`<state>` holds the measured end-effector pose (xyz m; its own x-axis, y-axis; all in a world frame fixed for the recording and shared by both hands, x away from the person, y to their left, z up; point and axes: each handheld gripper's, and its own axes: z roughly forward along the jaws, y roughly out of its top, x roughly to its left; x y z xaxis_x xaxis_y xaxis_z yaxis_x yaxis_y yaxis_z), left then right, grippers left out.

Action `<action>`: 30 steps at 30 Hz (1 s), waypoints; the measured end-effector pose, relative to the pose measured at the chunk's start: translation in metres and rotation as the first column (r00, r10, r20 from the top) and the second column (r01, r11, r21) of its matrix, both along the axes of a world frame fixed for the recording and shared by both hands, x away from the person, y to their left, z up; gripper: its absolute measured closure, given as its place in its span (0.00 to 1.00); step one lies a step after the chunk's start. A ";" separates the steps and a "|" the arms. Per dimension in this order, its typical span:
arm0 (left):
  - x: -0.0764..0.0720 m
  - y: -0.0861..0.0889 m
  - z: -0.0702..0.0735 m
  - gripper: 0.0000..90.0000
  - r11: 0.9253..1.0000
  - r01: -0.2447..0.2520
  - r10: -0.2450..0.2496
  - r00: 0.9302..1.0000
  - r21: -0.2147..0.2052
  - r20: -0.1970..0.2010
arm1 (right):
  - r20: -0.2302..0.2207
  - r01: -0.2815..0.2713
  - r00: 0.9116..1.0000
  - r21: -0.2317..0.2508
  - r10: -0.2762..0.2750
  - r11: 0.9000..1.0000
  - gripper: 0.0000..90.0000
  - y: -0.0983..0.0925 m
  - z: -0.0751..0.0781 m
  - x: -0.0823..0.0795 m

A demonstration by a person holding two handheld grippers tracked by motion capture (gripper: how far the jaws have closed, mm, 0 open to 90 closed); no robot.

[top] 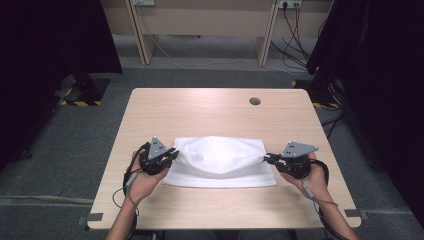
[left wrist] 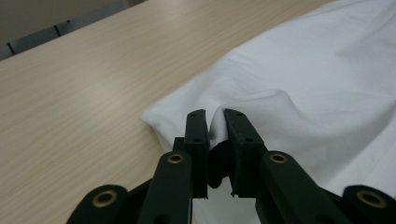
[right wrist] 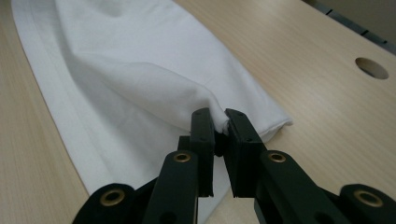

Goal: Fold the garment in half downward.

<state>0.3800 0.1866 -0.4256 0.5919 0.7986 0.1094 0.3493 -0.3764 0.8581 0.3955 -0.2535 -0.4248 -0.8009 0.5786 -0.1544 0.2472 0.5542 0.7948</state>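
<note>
Pale wood table (top: pixel 210 107) carries a white cloth (top: pixel 220 160) near its front edge, well short of the round cable hole (top: pixel 255 101). On the cloth's left end, the left gripper (top: pixel 172 154) is clamped on a pinch of fabric; the right gripper (top: pixel 266 158) bites the opposite end. Soft, light and limp, the cloth will likely sag between the holds, so gripping at the ends suits it.
</note>
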 end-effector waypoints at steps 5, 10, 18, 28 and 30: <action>0.000 0.002 0.012 0.89 1.000 -0.017 0.018 0.999 -0.021 0.043 | 0.040 0.026 0.999 0.043 -0.028 0.999 0.92 -0.001 0.012 -0.001; -0.001 0.004 0.019 0.89 0.999 -0.022 0.025 0.997 -0.037 0.071 | 0.072 0.043 0.996 0.079 -0.049 0.996 0.92 -0.003 0.022 -0.003; 0.002 0.008 0.026 0.89 0.998 -0.040 0.045 0.995 -0.055 0.085 | 0.093 0.060 0.993 0.108 -0.070 0.992 0.92 -0.004 0.029 -0.004; 0.012 0.006 0.043 0.90 0.996 -0.054 0.062 0.990 -0.068 0.124 | 0.126 0.075 0.988 0.135 -0.093 0.988 0.92 0.000 0.043 0.007; 0.012 0.006 0.049 0.90 0.996 -0.055 0.065 0.988 -0.075 0.141 | 0.134 0.075 0.986 0.144 -0.095 0.987 0.92 0.000 0.046 0.007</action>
